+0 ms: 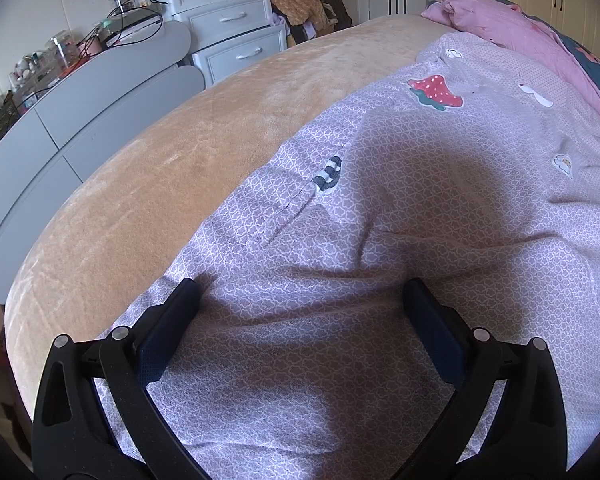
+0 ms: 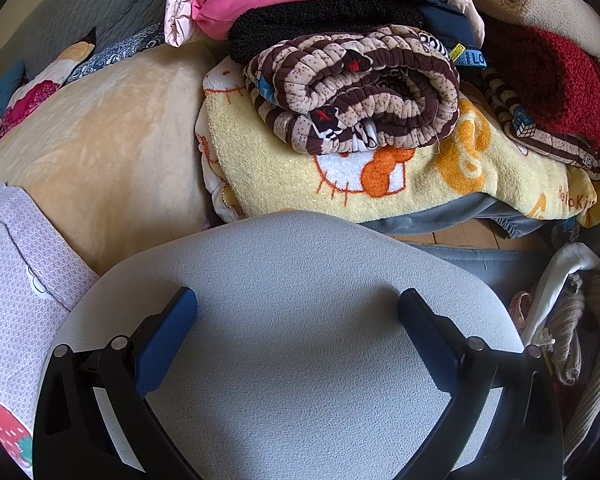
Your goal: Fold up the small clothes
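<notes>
Your small lilac garment (image 1: 400,208), printed with a white lattice, a red strawberry and little clouds, lies spread and rumpled across the right side of the tan bed, a seam running leftward.

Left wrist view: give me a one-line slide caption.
Open left tongs hover over the lilac strawberry-print garment spread on the tan blanket.

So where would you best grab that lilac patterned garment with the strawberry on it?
Probably the near left edge of the lilac patterned garment, where it ends on the tan plush bedspread. It lies flat and spread out, so coming in low from the left lets the open left tool pinch that free edge.
</notes>
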